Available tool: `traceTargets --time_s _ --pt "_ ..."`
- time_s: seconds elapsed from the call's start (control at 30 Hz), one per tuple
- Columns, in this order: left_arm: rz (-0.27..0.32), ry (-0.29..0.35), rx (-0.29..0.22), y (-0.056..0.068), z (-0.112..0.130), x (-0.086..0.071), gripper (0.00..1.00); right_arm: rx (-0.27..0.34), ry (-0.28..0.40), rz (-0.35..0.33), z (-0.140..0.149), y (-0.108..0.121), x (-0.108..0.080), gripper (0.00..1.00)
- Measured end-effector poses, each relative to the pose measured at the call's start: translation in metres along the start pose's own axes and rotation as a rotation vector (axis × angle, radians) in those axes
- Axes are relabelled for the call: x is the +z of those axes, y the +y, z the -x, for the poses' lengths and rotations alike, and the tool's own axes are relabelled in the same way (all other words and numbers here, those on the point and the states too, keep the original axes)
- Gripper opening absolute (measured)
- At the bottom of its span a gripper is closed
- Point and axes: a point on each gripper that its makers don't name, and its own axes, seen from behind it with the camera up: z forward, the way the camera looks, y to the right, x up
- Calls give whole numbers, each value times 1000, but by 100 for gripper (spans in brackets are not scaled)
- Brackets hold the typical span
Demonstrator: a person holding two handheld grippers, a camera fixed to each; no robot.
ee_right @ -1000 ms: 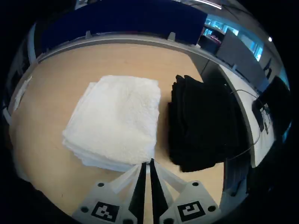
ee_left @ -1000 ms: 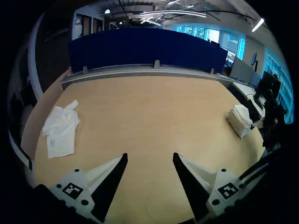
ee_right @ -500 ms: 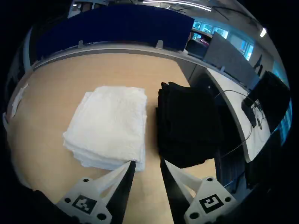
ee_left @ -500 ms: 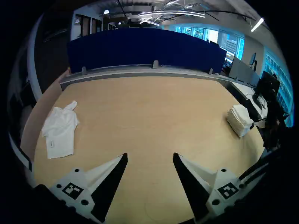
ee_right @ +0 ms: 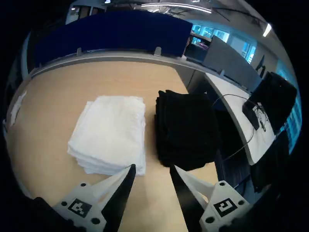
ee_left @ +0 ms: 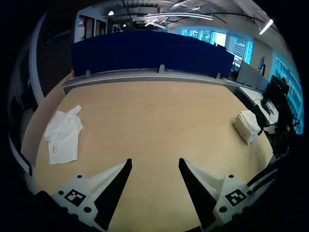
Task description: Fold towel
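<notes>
Left gripper [ee_left: 154,162] hovers over the wooden table [ee_left: 154,112] with its fingers spread wide and nothing between them. We see the blue partition [ee_left: 150,50] running along the table's far edge. Right gripper [ee_right: 152,167] is likewise spread apart and empty. Its left fingertip overlaps the near edge of the stack of folded white towels [ee_right: 110,133]; we cannot tell whether it touches. A stack of folded black towels [ee_right: 185,129] sits just beside the white stack, on its right. In the left gripper view, the white stack lies far to the right near the table edge. A loose white towel [ee_left: 61,135] lies flat at the far left, well apart from the fingers.
</notes>
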Motion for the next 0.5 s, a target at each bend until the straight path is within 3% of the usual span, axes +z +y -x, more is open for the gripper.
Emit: traceTargets --time_s 0.07,0.13,0.5 --pt "1 3 -2 -1 0 -1 90 6 17 -2 -5 -3 -2 85" --pt "2 6 -4 -1 -1 -2 90 13 33 -3 -9 -5 -4 88" --pt "5 22 -2 -7 -4 -4 90 41 118 -11 -32 -20 -17 88"
